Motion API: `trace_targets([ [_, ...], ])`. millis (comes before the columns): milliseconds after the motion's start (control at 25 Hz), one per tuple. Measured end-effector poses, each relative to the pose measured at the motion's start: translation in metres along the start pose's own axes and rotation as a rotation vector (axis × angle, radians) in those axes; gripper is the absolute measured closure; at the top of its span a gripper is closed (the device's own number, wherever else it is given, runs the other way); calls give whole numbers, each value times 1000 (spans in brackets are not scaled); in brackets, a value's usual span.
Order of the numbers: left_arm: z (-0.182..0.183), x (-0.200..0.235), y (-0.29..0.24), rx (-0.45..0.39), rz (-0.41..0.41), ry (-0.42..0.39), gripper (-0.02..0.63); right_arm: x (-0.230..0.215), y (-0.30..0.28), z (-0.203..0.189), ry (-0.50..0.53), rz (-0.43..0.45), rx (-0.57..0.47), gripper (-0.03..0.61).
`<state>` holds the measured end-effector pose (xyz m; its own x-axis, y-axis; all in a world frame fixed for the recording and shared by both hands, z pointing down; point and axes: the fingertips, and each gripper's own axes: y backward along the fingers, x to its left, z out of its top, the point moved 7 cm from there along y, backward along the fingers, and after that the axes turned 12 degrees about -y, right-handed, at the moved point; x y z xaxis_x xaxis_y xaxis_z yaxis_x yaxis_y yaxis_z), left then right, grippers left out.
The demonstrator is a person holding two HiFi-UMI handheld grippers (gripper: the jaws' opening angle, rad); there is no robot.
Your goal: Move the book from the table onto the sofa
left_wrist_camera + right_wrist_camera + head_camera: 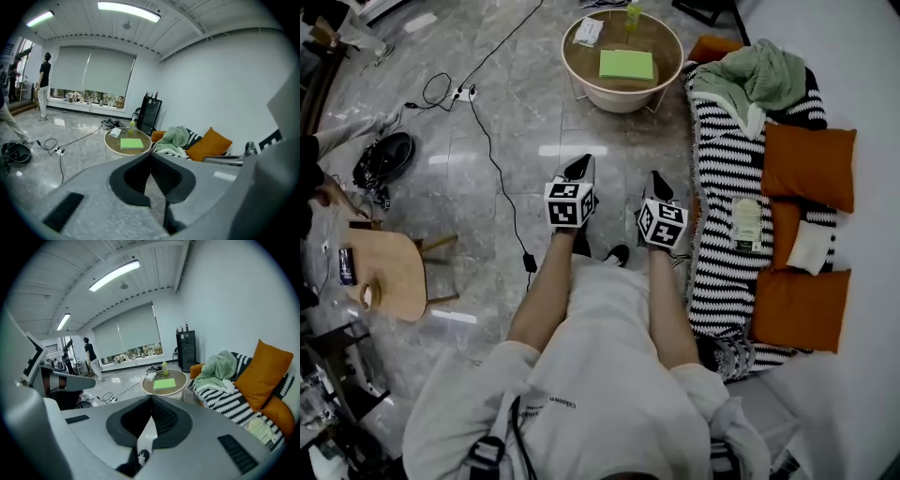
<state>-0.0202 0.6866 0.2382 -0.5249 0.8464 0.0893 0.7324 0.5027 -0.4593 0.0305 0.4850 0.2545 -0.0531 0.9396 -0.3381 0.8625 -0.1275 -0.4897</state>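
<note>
Green book [626, 65], flat on the round surface [574, 58] beside the sofa [712, 47], well apart from left tongs [578, 169] and right tongs [660, 186], both closed and empty; likely light, stiff, smooth-covered, best pinched across one edge near the spine.

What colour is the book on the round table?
The book is light green, plain; shows best in the head view.
</note>
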Motion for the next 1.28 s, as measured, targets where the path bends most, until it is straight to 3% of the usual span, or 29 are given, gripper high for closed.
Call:
trace_targets([
  [280, 30, 27, -43, -16, -61, 5, 604, -1, -33, 24, -23, -50, -15, 572],
  [600, 64, 68, -104, -26, -159, 14, 606, 7, -88, 50, -72, -32, 6, 572],
  [880, 86, 111, -150, -4, -212, -64, 606, 22, -141, 72, -86, -83, -5, 572],
  [1280, 98, 183, -172, -4, -220, -61, 606, 63, -200, 91, -70, -92, -26, 572],
])
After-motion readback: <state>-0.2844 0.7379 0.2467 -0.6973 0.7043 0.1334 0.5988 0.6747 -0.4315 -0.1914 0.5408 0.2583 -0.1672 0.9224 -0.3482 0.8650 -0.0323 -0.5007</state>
